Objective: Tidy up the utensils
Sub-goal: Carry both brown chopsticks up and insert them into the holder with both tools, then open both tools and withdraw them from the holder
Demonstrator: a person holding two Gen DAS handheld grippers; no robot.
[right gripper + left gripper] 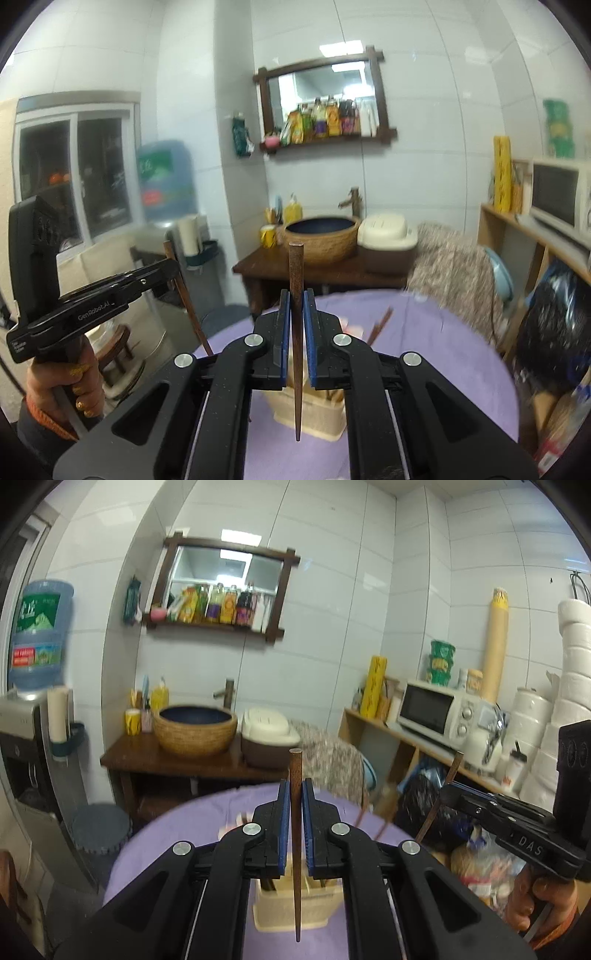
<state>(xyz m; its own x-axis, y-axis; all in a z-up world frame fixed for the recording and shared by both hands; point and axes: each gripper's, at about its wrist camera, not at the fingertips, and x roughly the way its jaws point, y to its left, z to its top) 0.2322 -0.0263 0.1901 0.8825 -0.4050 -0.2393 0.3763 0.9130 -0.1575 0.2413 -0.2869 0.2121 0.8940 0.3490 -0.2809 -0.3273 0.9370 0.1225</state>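
My left gripper [295, 786] is shut on a dark wooden chopstick [295, 849] that stands upright, thick end up, its thin tip hanging over a beige utensil holder [291, 904] on the purple tablecloth [177, 834]. My right gripper [295, 299] is shut on a second dark chopstick [295, 343], also upright, tip above the same beige holder [314, 413]. Each gripper appears in the other's view: the right gripper [448, 794] at the right with its chopstick [439, 797] tilted, the left gripper [171, 269] at the left with its chopstick [186, 295]. More chopsticks [380, 325] lie on the cloth beyond.
Past the round table stand a wooden washstand [177, 760] with a basin [195, 731], a rice cooker [267, 738], a chair draped in fabric [332, 760], a shelf with a microwave [436, 712], stacked paper rolls [554, 716] and a water dispenser [35, 686].
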